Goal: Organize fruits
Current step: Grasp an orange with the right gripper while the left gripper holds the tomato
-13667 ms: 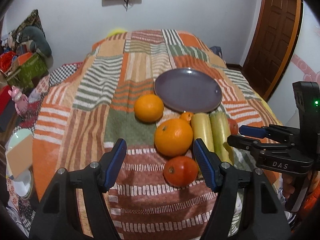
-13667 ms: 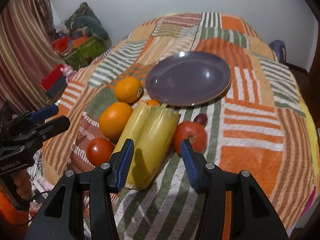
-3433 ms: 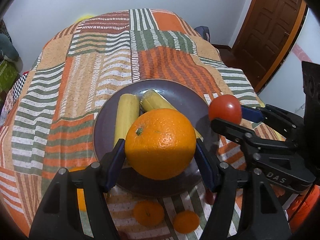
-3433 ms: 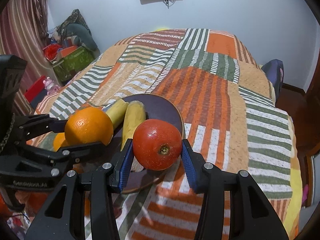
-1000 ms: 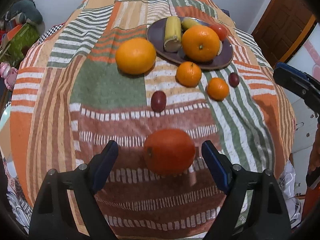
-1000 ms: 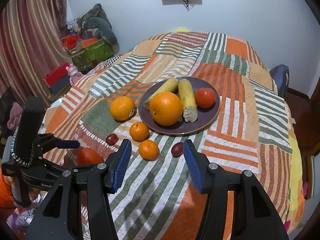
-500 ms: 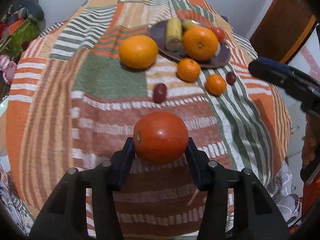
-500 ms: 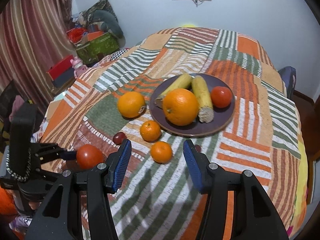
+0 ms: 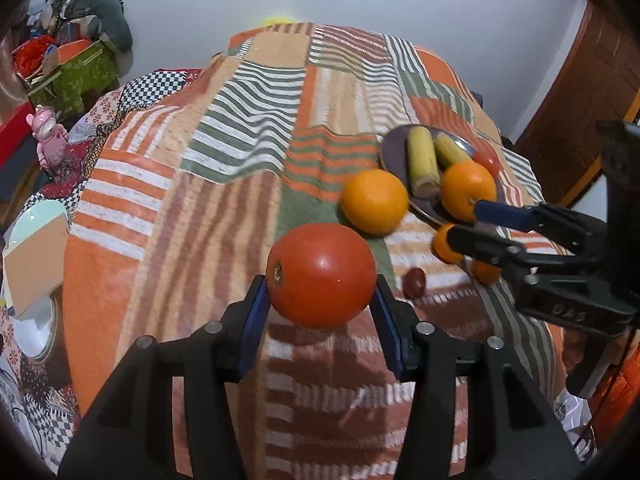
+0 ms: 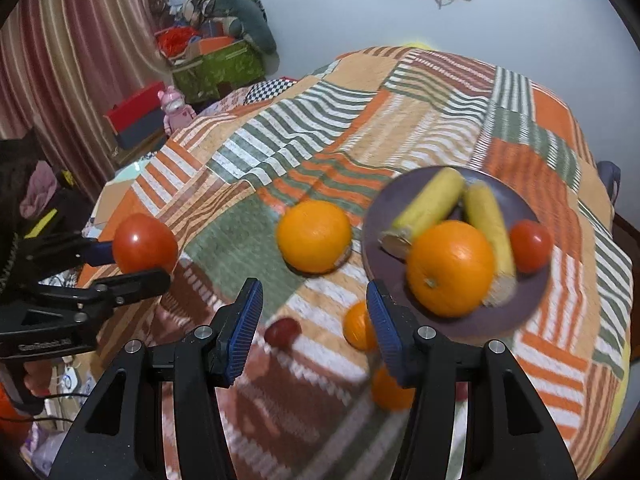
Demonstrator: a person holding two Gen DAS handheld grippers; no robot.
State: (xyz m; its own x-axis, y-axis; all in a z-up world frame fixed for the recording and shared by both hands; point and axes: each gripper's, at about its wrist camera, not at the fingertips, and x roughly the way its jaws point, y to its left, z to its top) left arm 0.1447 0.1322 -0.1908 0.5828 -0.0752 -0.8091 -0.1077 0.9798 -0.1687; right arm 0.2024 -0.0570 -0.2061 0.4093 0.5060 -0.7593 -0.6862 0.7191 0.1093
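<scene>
Lifted since a second ago: the round red tomato point(image 9: 321, 275) that lay loose on the bed's near edge now sits off the striped patchwork bedspread point(image 9: 224, 208), pinched between the blue pads of my left gripper point(image 9: 320, 300). The wrist view has tilted up too, so the far wall shows again.

Right gripper point(image 10: 314, 320) spread, holding nothing, hovering over the near middle of the bed above a small mandarin point(image 10: 358, 326) and a dark red plum point(image 10: 282, 332).

Dark purple plate point(image 10: 516, 200) lies toward the right edge. On it: two yellow corn cobs point(image 10: 430, 204), a large orange point(image 10: 450, 268), a second tomato point(image 10: 530, 245).

Off the plate: another large orange point(image 10: 315, 236) just beside its left rim, a second mandarin point(image 10: 386, 390) nearer me.

My read: tomato goes to the plate next; free room there looks tight, so it could roll.
</scene>
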